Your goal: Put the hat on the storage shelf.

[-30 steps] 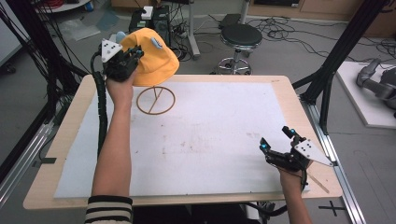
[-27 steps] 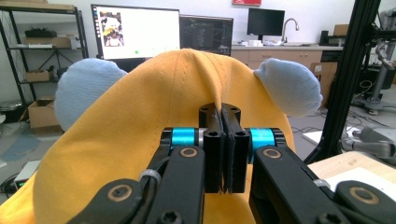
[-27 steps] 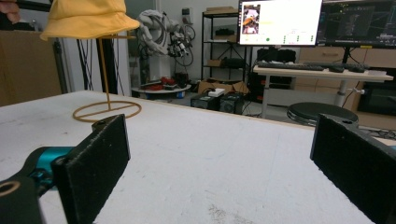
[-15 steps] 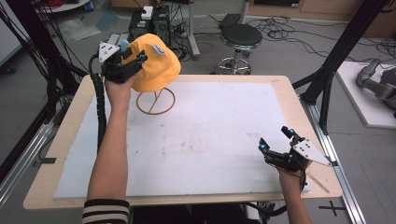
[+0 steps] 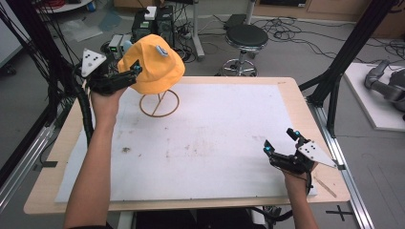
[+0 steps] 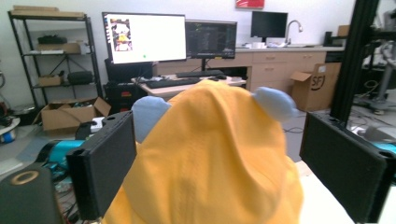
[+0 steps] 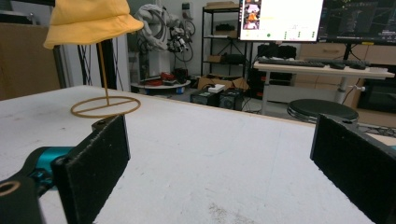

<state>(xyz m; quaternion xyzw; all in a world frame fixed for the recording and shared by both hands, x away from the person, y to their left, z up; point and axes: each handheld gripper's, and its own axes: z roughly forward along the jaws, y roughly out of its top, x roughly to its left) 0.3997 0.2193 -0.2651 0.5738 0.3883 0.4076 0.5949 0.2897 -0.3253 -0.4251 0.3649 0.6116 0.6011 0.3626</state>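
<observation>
Yellow hat (image 5: 153, 67) on wire stand (image 5: 159, 104) blocks far-left corner; white mat (image 5: 215, 143) open elsewhere.

Three cameras: one overhead, one on each gripper.
High view looks forward and down on the table (image 5: 200, 143); left gripper view sits close behind the yellow hat (image 6: 210, 158); right gripper view looks low across the table, hat far off, shared by all.

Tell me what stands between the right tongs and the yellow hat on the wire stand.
Nothing visible: bare white table mat lies between the open right tongs and the yellow fabric bucket hat on its thin wire stand.
</observation>
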